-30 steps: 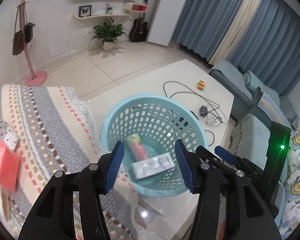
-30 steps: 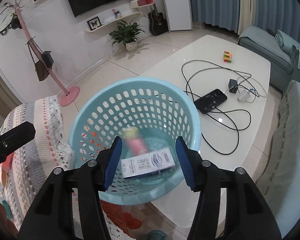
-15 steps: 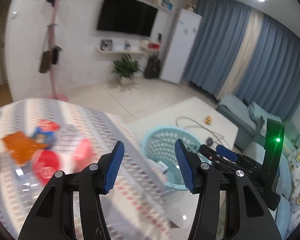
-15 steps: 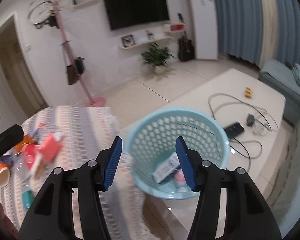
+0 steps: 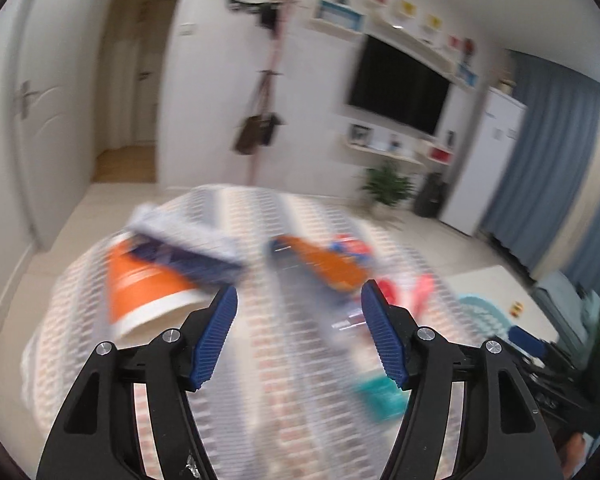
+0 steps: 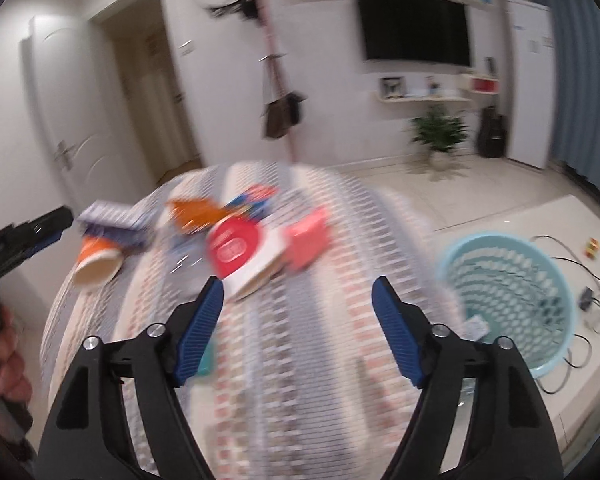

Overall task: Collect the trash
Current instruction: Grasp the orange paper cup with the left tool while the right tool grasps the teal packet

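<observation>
1. Both tools empty: left gripper (image 5: 298,336) and right gripper (image 6: 296,328) with blue ribbed pads apart, jaws opening, nothing between them.
2. Trash heaped on the striped woven cloth (image 6: 300,360), toward 12 o'clock of the right gripper: an orange-and-white paper cup (image 6: 96,266) lying on its side at 10 o'clock, a blue-and-white printed wrapper (image 6: 114,220) just above it, a flat orange packet (image 6: 194,210), a round red lid (image 6: 234,246) on a pale box, and a pink-red carton (image 6: 308,242) at about 1 o'clock.
3. Round light-blue perforated plastic basket (image 6: 512,280) at 3 o'clock of the right view, on the white table beside cables, well apart from the heap; a white slip visible inside.
4. Step in hand, judged: reaching back to the heap for the next pieces.
5. To do it well: slow before contact, since both views are smeared with motion; pick one item per gripper, likely the cup for the left and the carton or lidded box for the right; approach the cup (image 5: 148,288) across its wall, not its open mouth; close gently to avoid crushing or snagging the cloth.
6. Pose: both grippers tilted downward toward the cloth, side by side; left gripper's black body seen at 9 o'clock in the right view, a hand (image 6: 4,356) wrapped around its handle.
</observation>
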Action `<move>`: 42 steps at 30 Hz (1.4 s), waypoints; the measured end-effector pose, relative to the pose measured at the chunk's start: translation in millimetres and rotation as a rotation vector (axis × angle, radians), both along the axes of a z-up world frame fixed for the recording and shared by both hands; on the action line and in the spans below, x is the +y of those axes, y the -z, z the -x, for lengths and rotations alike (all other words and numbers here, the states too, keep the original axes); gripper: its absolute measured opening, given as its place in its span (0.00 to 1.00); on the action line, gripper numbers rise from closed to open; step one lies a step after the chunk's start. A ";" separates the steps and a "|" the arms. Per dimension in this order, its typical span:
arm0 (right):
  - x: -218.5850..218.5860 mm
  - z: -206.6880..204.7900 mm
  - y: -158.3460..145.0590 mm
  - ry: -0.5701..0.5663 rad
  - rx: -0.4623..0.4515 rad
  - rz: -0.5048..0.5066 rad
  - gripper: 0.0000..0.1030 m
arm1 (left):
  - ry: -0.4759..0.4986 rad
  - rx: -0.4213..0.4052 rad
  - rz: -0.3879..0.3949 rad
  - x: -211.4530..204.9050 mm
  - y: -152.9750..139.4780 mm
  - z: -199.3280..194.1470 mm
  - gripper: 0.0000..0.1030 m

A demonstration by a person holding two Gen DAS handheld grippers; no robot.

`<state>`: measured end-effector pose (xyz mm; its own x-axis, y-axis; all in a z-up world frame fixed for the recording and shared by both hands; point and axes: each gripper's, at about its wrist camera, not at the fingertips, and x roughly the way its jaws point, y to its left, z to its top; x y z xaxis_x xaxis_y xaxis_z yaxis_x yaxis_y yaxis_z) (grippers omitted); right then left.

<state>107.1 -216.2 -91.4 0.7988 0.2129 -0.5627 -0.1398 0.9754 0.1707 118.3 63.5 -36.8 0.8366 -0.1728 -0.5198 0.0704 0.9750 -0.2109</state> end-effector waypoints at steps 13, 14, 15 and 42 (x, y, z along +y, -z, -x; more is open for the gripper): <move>89.4 -7.6 46.9 -0.140 0.123 0.101 0.71 | -0.217 0.176 -0.092 88.3 65.9 -14.2 0.71; 90.8 -8.9 49.2 -0.141 0.135 0.100 0.71 | -0.226 0.186 -0.094 90.5 66.5 -18.7 0.71; 91.1 -9.7 50.4 -0.139 0.139 0.102 0.71 | -0.227 0.196 -0.092 92.3 67.3 -24.9 0.71; 100.6 -8.3 52.5 -0.112 0.140 0.163 0.34 | -0.258 0.065 -0.052 105.7 38.7 -2.9 0.01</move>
